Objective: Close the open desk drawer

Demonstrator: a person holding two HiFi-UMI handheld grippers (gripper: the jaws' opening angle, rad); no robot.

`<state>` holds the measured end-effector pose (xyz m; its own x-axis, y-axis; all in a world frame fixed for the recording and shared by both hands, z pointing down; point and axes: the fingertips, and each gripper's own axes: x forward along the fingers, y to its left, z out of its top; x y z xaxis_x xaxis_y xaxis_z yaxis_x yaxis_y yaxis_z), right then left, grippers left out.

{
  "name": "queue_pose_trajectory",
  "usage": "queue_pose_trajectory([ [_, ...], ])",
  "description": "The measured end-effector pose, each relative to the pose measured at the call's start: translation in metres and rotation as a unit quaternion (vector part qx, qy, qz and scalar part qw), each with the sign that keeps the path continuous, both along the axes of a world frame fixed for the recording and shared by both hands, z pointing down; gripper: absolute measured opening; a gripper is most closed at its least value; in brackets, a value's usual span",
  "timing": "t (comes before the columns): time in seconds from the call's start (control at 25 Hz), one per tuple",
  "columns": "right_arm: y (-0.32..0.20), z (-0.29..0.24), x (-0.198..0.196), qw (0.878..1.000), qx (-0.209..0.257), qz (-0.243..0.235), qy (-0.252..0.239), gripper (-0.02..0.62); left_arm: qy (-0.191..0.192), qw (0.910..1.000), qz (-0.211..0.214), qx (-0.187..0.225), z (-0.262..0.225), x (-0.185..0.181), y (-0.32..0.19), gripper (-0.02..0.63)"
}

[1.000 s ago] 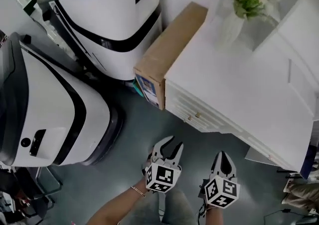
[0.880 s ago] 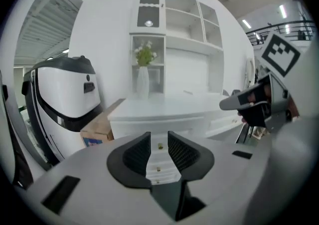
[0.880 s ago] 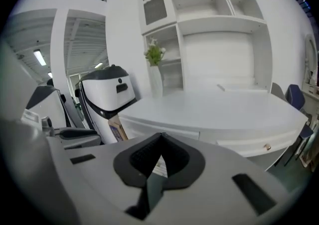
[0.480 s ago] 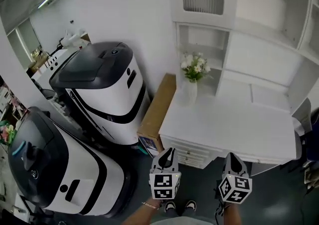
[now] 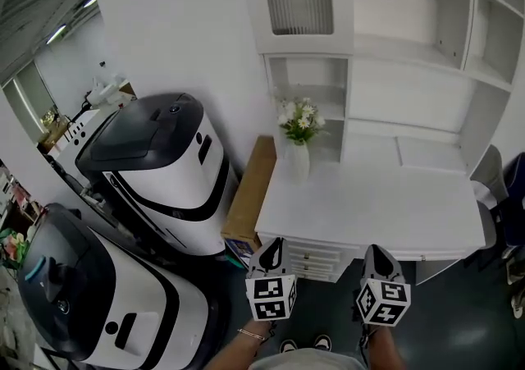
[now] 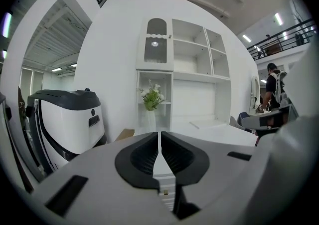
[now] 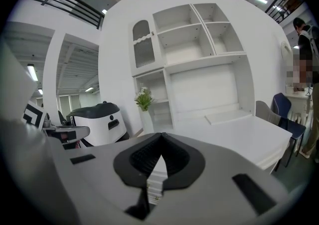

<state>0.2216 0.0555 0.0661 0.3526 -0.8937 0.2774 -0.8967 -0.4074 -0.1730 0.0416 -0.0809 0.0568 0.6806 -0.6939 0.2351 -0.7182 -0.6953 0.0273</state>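
Head view, bottom centre: left tongs (image 5: 277, 244) and right tongs (image 5: 377, 252) side by side, apart from each other, both aimed toward the front edge of the white bench (image 5: 369, 204), touching nothing. Marker cubes facing the camera, forearms entering from the bottom edge, shoes (image 5: 305, 345) between them.

Left gripper view: left tongs (image 6: 159, 134) closing, down to a thin slit, nothing between. Right gripper view: right tongs (image 7: 160, 137) pressed together at the tips, empty.

Drawers (image 5: 310, 260) stacked under the bench's left end, lower centre of the head view, in the picture between the two tongs and slightly above them. Small knobs visible on the fronts. Fronts look about flush from this angle; can't tell which one stands out.

On the bench, back left corner: white vase (image 5: 299, 159) with flowers. Behind the bench, white shelves (image 5: 410, 40) up the wall, ribbed-glass door at top centre.

Left of the bench: long cardboard box (image 5: 253, 196) leaning against its side. Further left, two big white-and-black machines (image 5: 168, 171), filling the left half of the frame. Chair (image 5: 490, 175) at the right edge, near the bench's right end.
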Motion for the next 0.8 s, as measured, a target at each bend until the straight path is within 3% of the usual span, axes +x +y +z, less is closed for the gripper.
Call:
queue_pose_trajectory([
  [0.8,-0.013,0.000,-0.010,0.998,-0.036,-0.037,0.021,0.005,0.014,0.9997,0.002,-0.018,0.007,0.004,0.003,0.032],
])
